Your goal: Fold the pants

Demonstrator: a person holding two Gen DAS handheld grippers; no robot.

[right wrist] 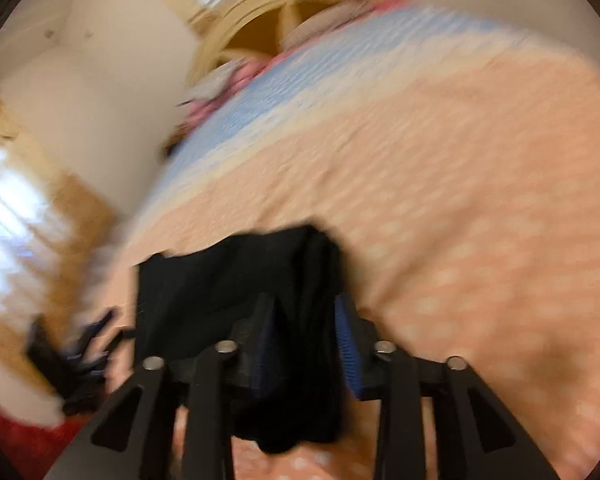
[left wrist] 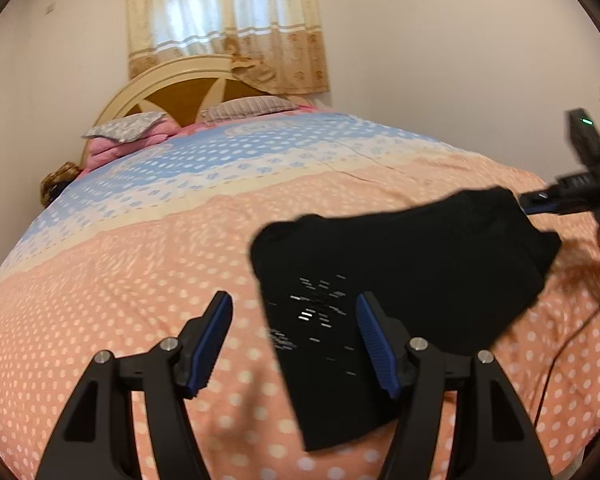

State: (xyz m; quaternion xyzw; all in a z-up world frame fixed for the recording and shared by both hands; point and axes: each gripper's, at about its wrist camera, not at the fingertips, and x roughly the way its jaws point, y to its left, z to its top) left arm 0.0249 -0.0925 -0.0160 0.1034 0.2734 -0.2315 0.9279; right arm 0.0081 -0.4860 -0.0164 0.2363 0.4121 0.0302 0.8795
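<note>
Bedroom, bed (left wrist: 140, 280) under a peach-and-blue dotted cover; black pants (left wrist: 400, 280) folded to a compact block near its foot edge.

Risk, as I judge it: right tool (right wrist: 306, 344) straddles one bunched end of the pants with the cloth between its jaws, which stand apart; blur hides whether the pads touch. If it pulls away with fabric snagged on a ribbed blue pad, the top fold could drag open. Left tool (left wrist: 296, 340) released, empty, jaws spread above the near edge of the garment; a low sweep there would skew the stack. Pants: plain black, soft, layered, pale speckled print on the upper face, one corner lifted, edges uneven at the far end.
</note>
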